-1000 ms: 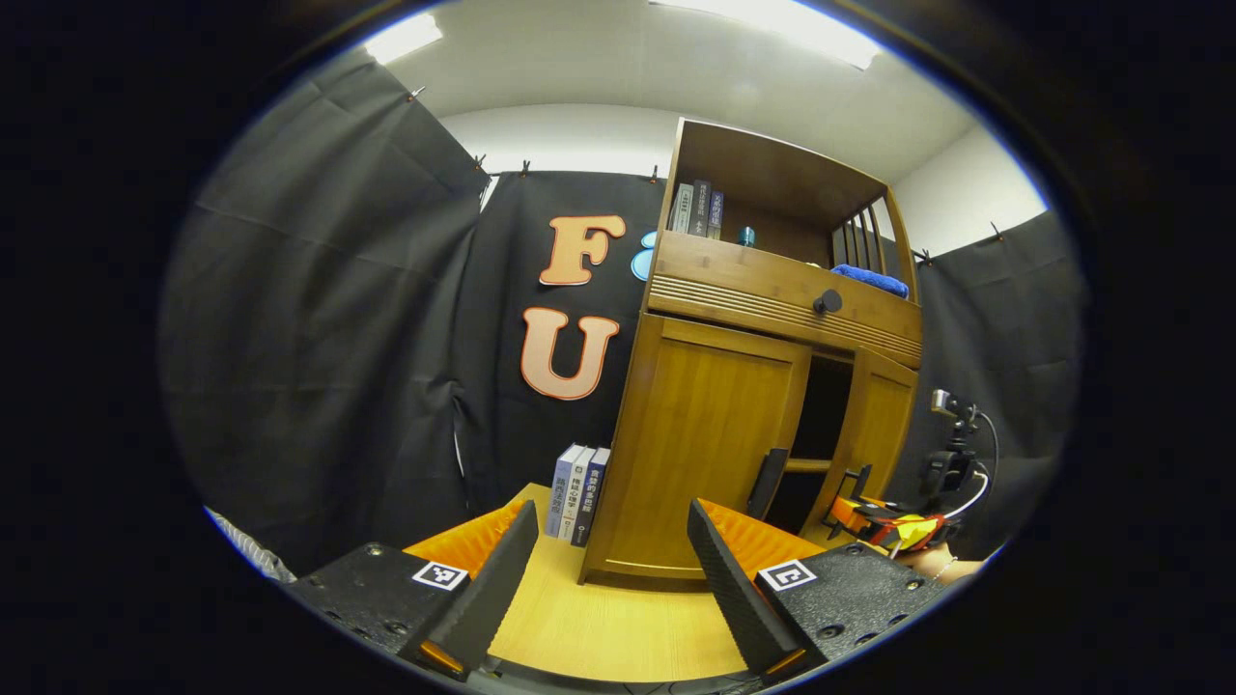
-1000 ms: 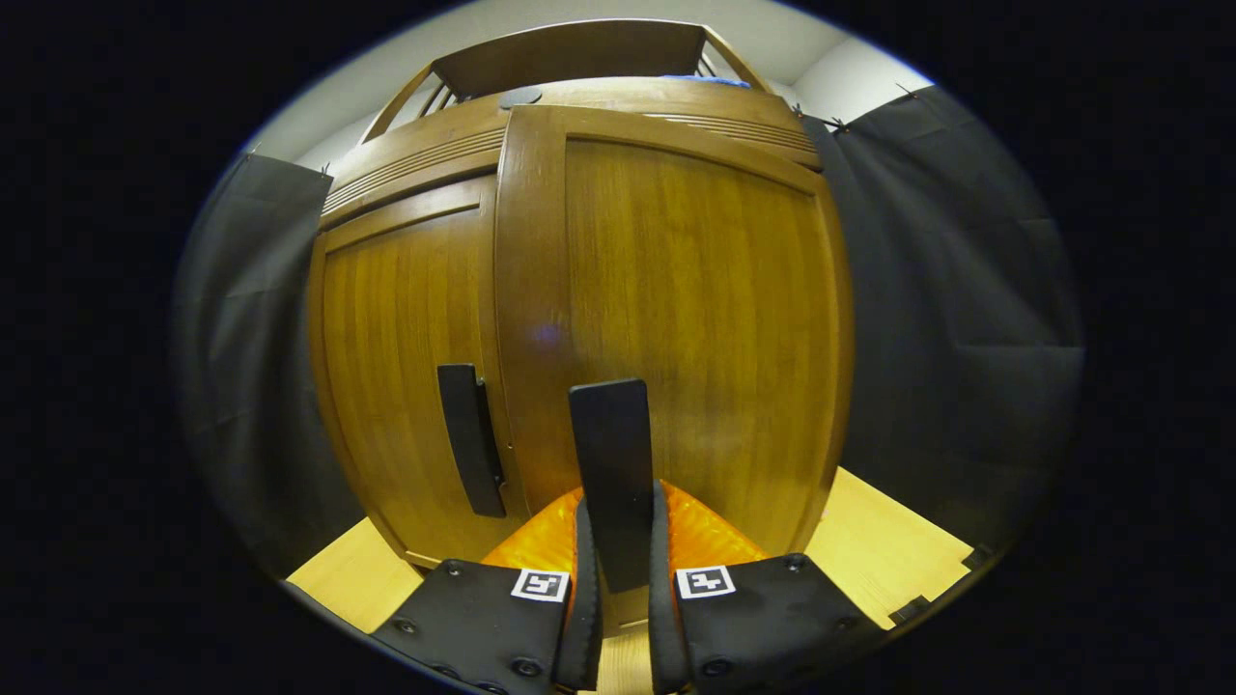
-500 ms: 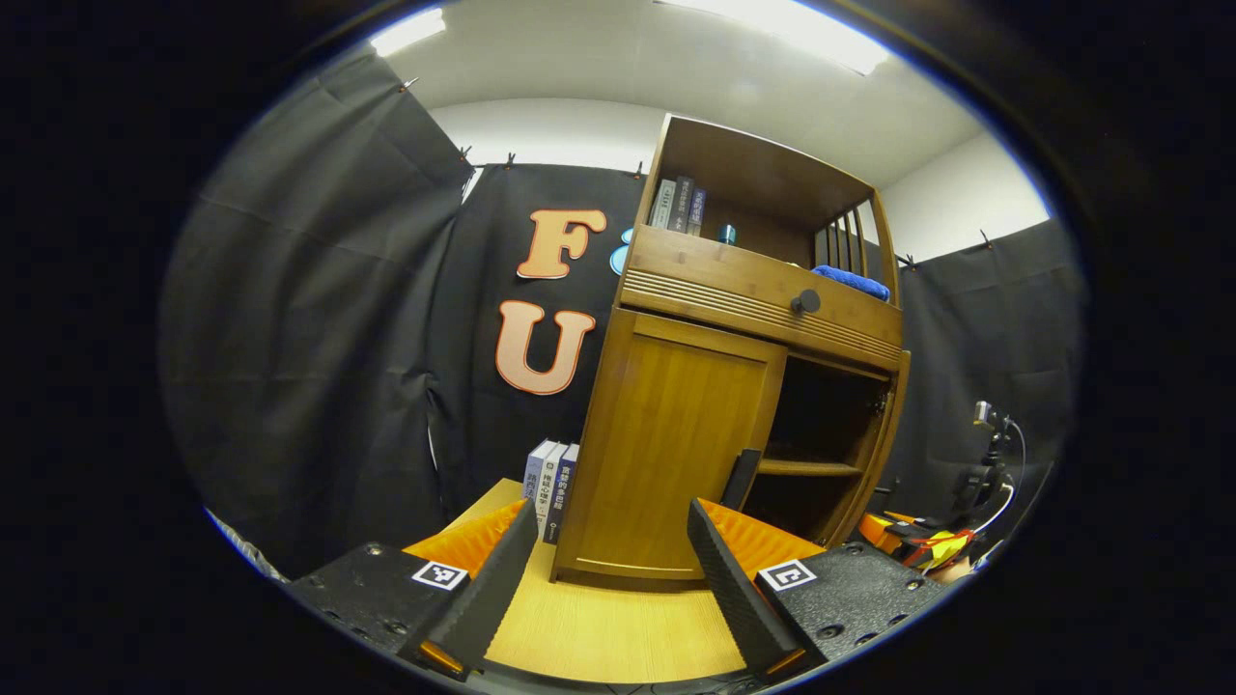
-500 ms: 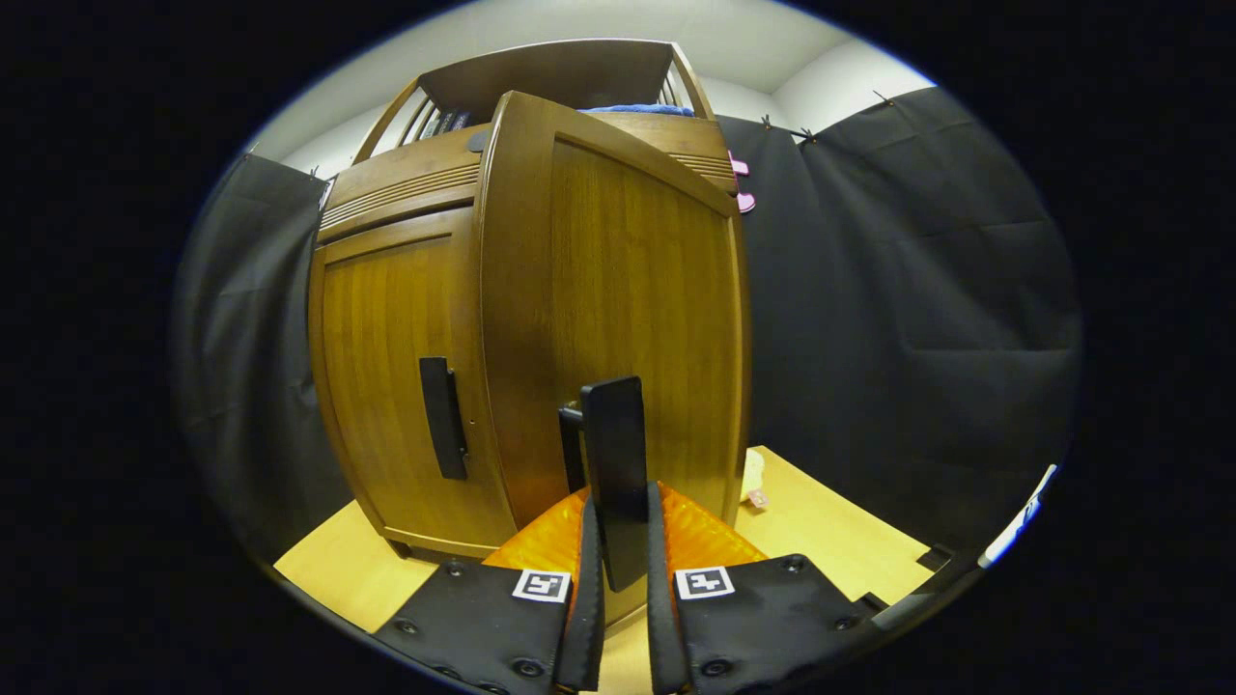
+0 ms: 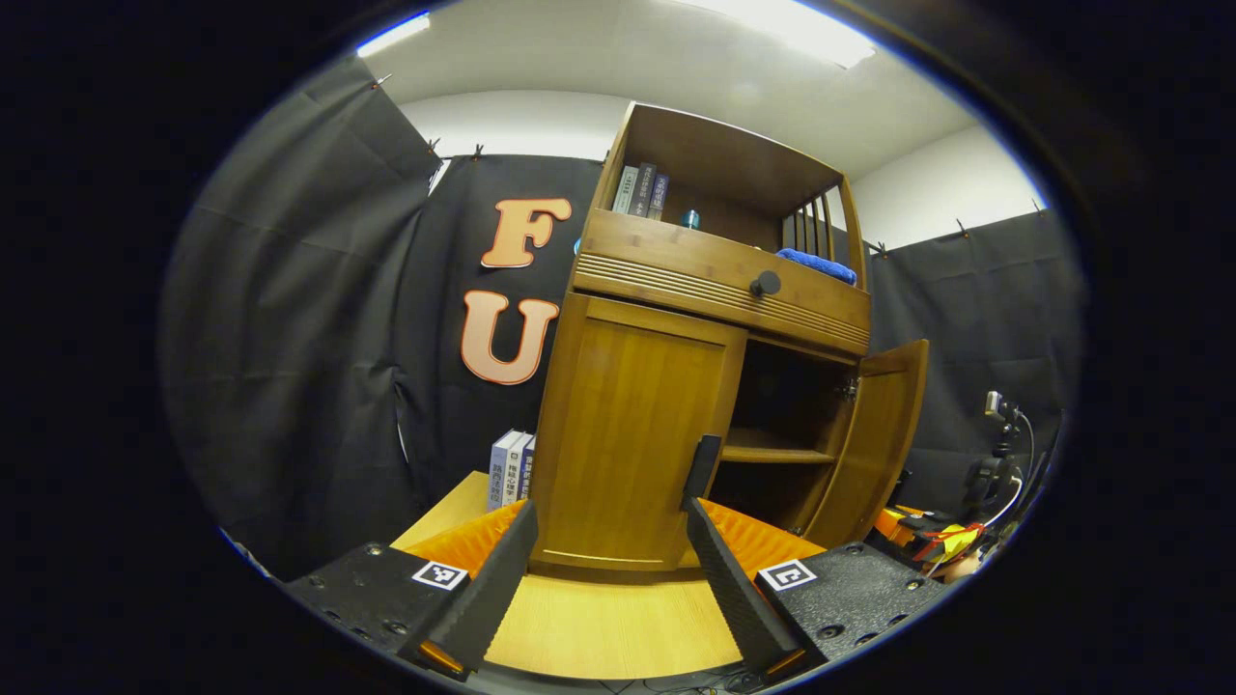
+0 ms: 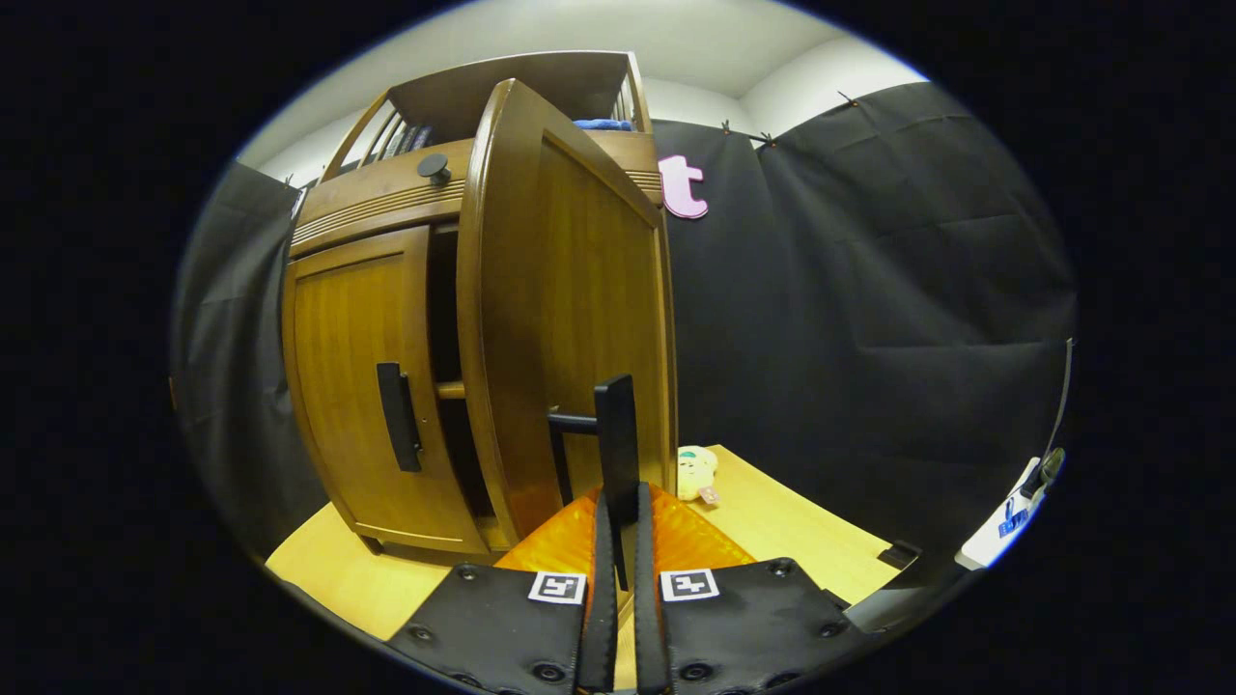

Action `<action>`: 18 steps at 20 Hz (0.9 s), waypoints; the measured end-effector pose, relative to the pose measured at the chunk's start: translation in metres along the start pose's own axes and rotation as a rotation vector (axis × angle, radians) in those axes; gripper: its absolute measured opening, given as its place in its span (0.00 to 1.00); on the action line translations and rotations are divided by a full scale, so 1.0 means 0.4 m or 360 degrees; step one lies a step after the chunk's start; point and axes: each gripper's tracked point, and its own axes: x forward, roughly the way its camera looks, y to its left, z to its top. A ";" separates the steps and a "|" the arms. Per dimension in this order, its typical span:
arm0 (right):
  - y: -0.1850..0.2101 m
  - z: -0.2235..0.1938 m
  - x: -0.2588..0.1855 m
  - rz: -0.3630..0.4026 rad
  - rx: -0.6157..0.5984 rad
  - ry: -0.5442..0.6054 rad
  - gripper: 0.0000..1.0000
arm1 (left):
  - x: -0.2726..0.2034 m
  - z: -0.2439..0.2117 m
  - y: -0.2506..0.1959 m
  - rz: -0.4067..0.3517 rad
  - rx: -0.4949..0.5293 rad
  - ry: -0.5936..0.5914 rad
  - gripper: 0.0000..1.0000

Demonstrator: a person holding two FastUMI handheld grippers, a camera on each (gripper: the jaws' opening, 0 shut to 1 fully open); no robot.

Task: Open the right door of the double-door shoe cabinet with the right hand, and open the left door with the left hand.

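The brown wooden right door point(image 6: 570, 319) stands wide, right claw point(image 6: 618, 541) clamping its black bar handle point(image 6: 618, 439); the left door point(image 5: 632, 434) remains closed, left claw point(image 5: 608, 569) spread empty.

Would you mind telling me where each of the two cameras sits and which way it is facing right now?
Left gripper view: rides the open left gripper, set back from the cabinet, facing the closed left door; its own two fingers show.
Right gripper view: rides the right gripper, shut on the right door's handle, looking along the swung-out right door.
Shared: both doors, the drawer knob, the wooden floor.
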 end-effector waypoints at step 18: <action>-0.150 0.011 -0.043 0.0134 -0.0034 0.0032 0.08 | 0.098 -0.031 -0.209 -0.0077 0.0046 0.0035 0.91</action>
